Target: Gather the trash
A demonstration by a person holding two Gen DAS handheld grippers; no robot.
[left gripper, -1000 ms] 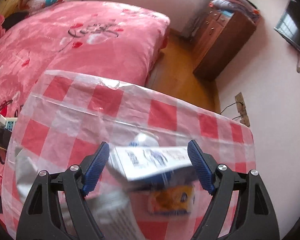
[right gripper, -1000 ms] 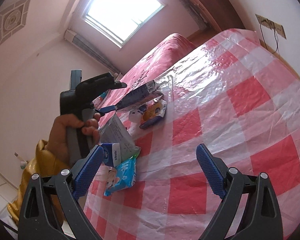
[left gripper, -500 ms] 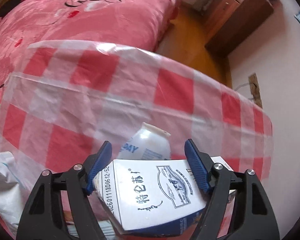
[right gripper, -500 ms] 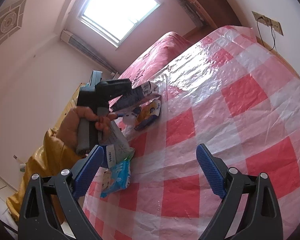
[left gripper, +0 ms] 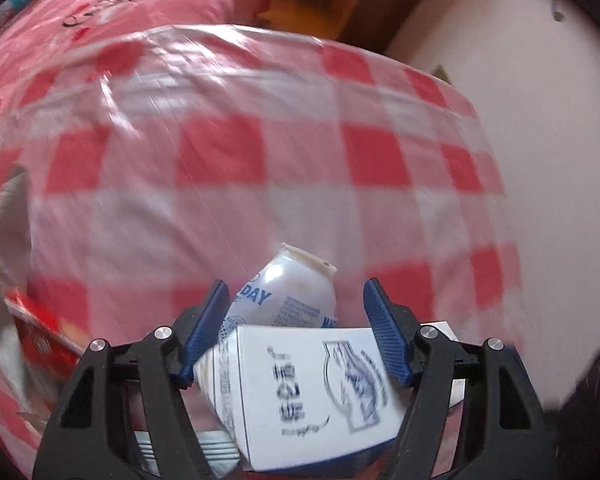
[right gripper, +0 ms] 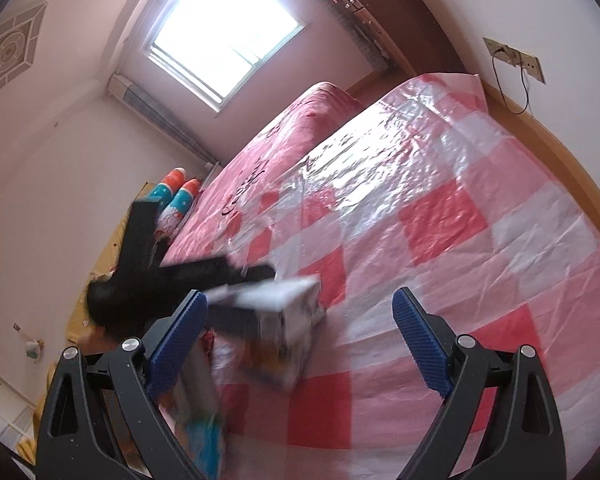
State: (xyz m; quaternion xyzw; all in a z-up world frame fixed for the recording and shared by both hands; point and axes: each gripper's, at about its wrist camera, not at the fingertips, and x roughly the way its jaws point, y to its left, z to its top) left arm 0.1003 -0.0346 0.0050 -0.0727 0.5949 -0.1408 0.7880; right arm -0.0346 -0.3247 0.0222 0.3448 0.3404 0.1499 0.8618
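A white milk carton (left gripper: pixel 308 392) with blue print sits deep between the blue pads of my left gripper (left gripper: pixel 295 283). Both pads press its sides and the jaws are closing on it. Just beyond the fingertips a white plastic bottle (left gripper: pixel 292 292) lies on the red-and-white checked cloth (left gripper: pixel 220 160). In the right wrist view the same carton (right gripper: pixel 284 320) is blurred, low over an orange packet (right gripper: pixel 268 364). My right gripper (right gripper: pixel 300 294) hangs open above the cloth (right gripper: pixel 460 220) with nothing between its fingers.
A red packet (left gripper: pixel 40 340) and a grey bag (left gripper: pixel 4 220) lie at the left of the cloth, and a blue packet (right gripper: pixel 204 440) near the front. A pink bed (right gripper: pixel 280 140) lies behind, with a wooden cabinet (right gripper: pixel 400 12) and a wall socket (right gripper: pixel 516 60) to the right.
My left gripper has swung down towards the cloth with the carton, and its jaws have narrowed. The white bottle has come into view beyond the tips. The right gripper has shifted slightly.
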